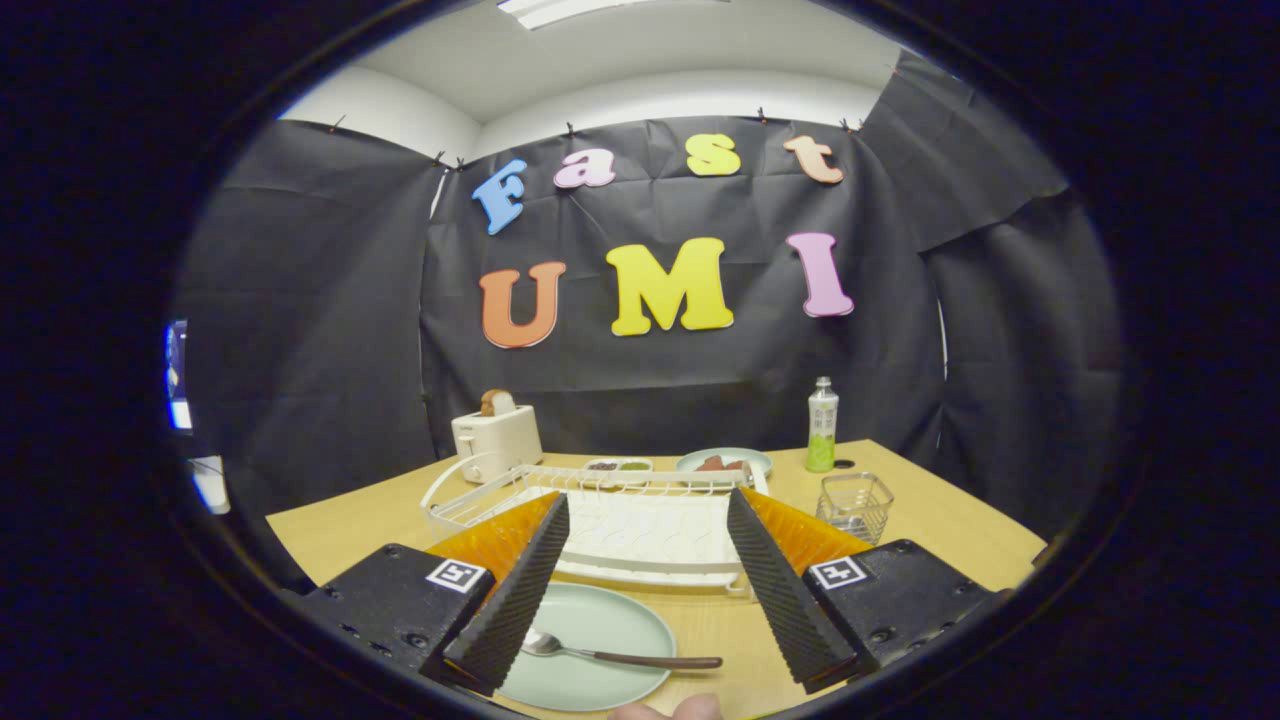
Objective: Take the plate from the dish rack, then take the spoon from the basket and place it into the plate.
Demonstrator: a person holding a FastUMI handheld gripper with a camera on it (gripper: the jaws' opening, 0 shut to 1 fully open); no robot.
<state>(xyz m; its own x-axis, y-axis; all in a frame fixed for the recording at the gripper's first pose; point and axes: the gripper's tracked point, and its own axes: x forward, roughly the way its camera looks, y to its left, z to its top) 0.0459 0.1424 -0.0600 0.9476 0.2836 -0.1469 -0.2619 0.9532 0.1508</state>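
Spoon (pixel 620 654) laid in plate (pixel 590 647)
The gripper (pixel 648 520) fingers are held spread and empty above the plate, before the dish rack (pixel 640 530).

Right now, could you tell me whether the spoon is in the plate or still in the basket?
In the plate: the spoon lies across the pale green plate, between the open gripper jaws, not in the wire basket.

A white toaster (pixel 497 441) holding a bread slice (pixel 497 402) is standing at the table's (pixel 340 530) far side, with a green bottle (pixel 822 425) and two food dishes (pixel 724 461) sitting alongside.
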